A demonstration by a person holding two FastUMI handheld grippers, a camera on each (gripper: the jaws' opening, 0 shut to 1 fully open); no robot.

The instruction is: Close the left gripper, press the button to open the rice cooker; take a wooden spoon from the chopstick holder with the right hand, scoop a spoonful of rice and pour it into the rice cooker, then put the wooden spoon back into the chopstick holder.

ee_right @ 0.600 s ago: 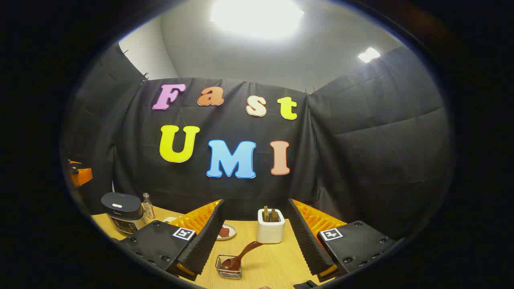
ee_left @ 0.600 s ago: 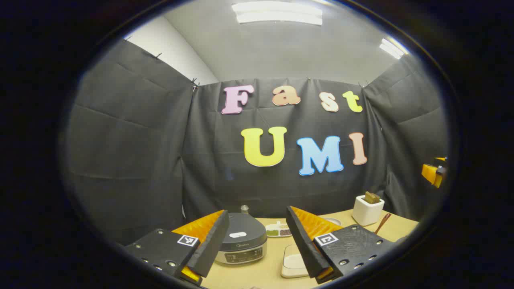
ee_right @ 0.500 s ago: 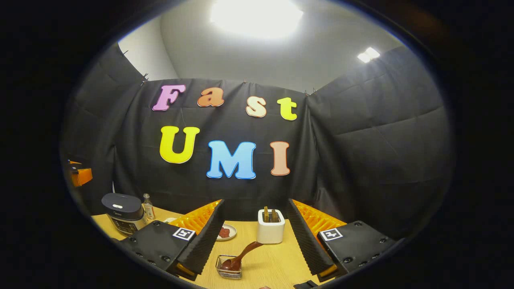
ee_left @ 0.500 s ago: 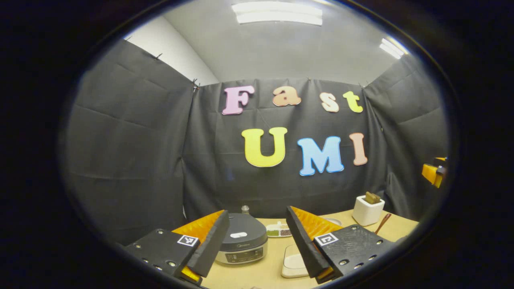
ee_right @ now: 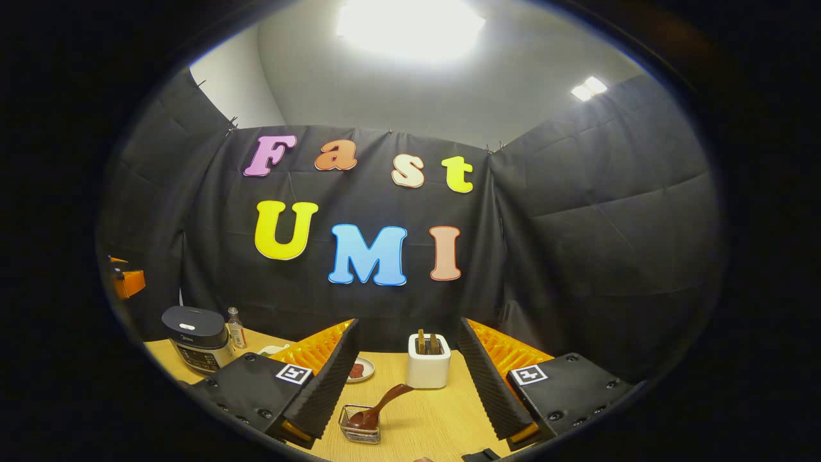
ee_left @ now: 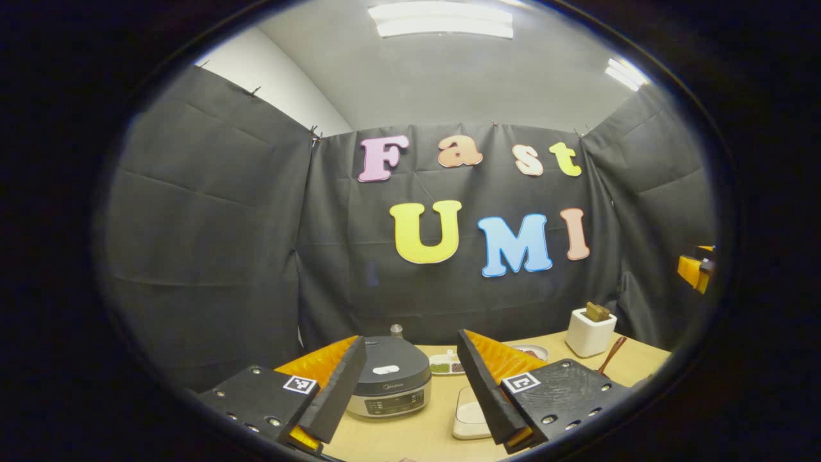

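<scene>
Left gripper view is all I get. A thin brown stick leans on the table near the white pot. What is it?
Observer: It is a wooden spoon. Its bowl sits in a small clear container on the table, in front of the chopstick holder.
Operator: Does the other gripper have hold of it?
Observer: No. The right gripper is open, with nothing between its fingers, and the spoon lies apart from it.
Operator: What is sticking out of the holder?
Observer: Two wooden handles stand side by side in it.
</scene>
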